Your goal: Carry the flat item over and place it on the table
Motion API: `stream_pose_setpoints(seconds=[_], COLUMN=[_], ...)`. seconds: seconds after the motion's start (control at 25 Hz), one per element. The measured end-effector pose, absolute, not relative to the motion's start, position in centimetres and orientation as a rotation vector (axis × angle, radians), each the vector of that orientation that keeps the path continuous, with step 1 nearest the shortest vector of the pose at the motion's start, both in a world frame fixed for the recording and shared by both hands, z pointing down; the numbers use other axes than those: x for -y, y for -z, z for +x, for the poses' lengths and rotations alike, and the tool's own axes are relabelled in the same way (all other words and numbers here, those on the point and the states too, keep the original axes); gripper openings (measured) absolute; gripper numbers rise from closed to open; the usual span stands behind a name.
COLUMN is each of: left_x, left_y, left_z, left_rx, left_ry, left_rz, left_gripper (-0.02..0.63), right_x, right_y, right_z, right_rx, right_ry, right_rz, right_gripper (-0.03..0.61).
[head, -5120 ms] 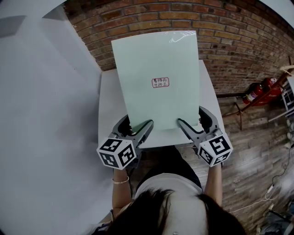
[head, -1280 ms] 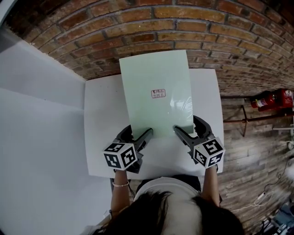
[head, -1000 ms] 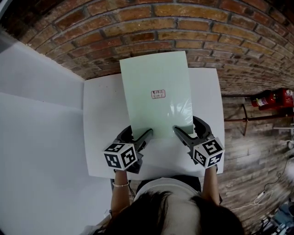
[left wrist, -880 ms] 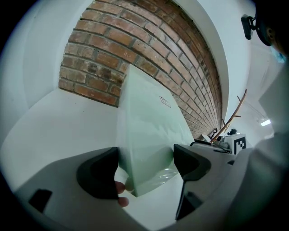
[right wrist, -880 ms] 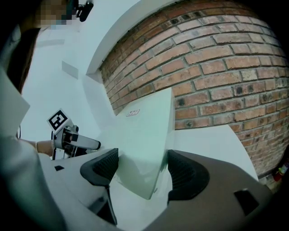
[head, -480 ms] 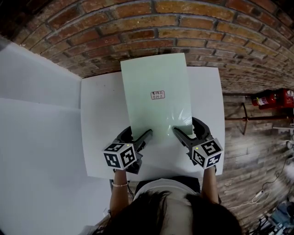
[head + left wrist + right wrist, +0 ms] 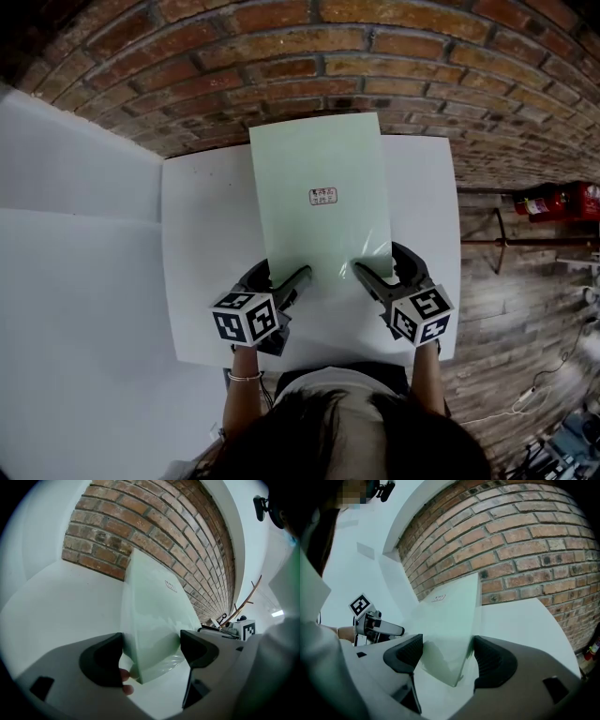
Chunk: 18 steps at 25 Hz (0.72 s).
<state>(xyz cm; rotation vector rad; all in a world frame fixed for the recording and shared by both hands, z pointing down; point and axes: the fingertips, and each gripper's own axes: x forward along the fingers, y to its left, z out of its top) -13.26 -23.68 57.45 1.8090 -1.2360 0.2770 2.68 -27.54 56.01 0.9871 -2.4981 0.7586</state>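
Note:
A pale green flat sheet (image 7: 319, 187) with a small red-printed label (image 7: 322, 195) hangs over the white table (image 7: 206, 244), its far edge reaching the brick wall. My left gripper (image 7: 281, 275) is shut on its near left corner, and my right gripper (image 7: 377, 267) is shut on its near right corner. In the left gripper view the sheet (image 7: 154, 616) bows between the jaws of the left gripper (image 7: 151, 646) and rises above the table (image 7: 61, 597). The right gripper view shows the sheet (image 7: 445, 625) spanning the jaws of the right gripper (image 7: 446, 651). The near right corner curls slightly.
A brick wall (image 7: 309, 56) backs the table. A white panel (image 7: 75, 281) runs along the left side. To the right lie a wood floor (image 7: 506, 309) and a red fire extinguisher (image 7: 553, 202). The person stands at the table's near edge.
Five seconds ago the sheet was held at the table's near edge; now it and both grippers are over the table. In the last second it sank slightly.

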Motion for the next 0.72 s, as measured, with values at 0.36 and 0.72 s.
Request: stream_pose_setpoints(seconds=[0.36, 0.72], left_x=[24.0, 24.2], left_y=[-58.6, -59.8], left_z=[-13.3, -13.3], left_rx=[1.221, 1.207], left_ry=[-0.288, -0.300], left_rz=[1.787, 1.762], left_gripper=[0.388, 0.388], right_x=[27.8, 28.0], right_y=[-57.2, -58.4], right_z=[2.7, 2.6], right_rx=[2.476, 2.453], right_ry=[-0.789, -0.818], right_rz=[0.988, 0.985], right_gripper=[0.350, 0.350])
